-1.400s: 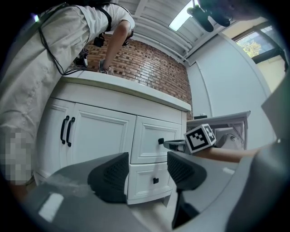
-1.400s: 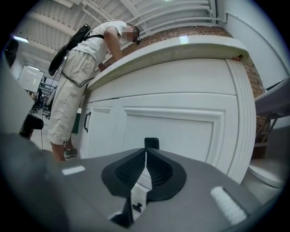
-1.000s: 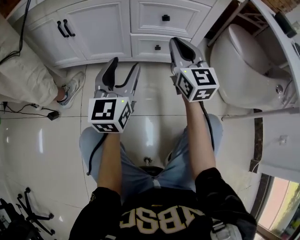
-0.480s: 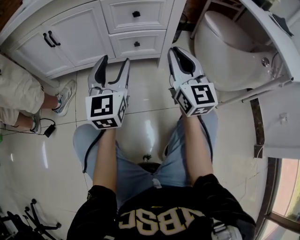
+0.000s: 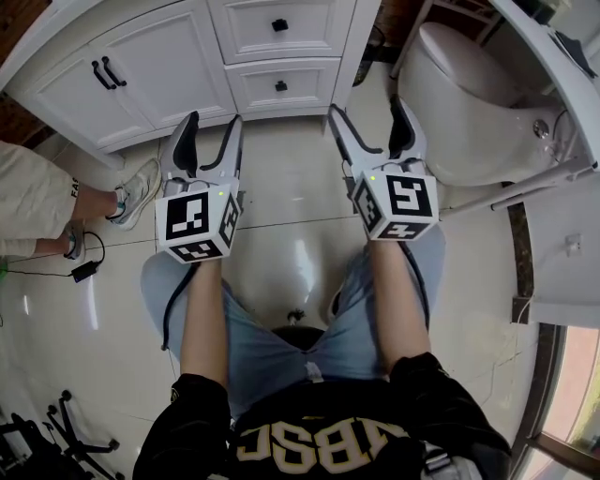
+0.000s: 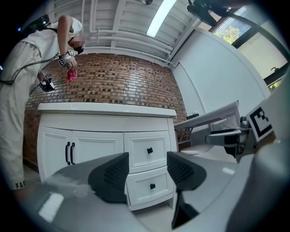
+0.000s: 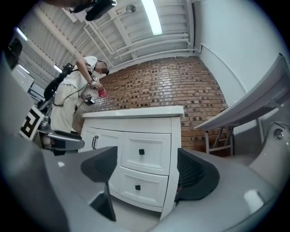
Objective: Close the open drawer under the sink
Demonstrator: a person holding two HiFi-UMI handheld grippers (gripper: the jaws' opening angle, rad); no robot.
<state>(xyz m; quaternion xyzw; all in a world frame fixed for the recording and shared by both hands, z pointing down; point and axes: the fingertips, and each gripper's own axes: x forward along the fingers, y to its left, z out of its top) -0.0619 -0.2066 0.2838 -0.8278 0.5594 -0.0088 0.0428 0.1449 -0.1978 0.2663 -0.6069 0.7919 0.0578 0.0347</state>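
The white vanity cabinet stands at the top of the head view. Its upper drawer and lower drawer, each with a black knob, both sit flush with the cabinet front. My right gripper hovers over the floor a short way in front of the lower drawer; its jaws are opening, with nothing between them. My left gripper is beside it to the left, open and empty, pointing level at the drawers. Neither gripper touches the cabinet.
A white toilet stands right of the cabinet, with a metal rail beside it. A person in light clothes stands at the left, one shoe near the cabinet doors. A cable and plug lie on the glossy tiles.
My right gripper drew back from the lower drawer, then its jaws went from shut to wide apart. My left gripper drifted slightly left and stayed open.
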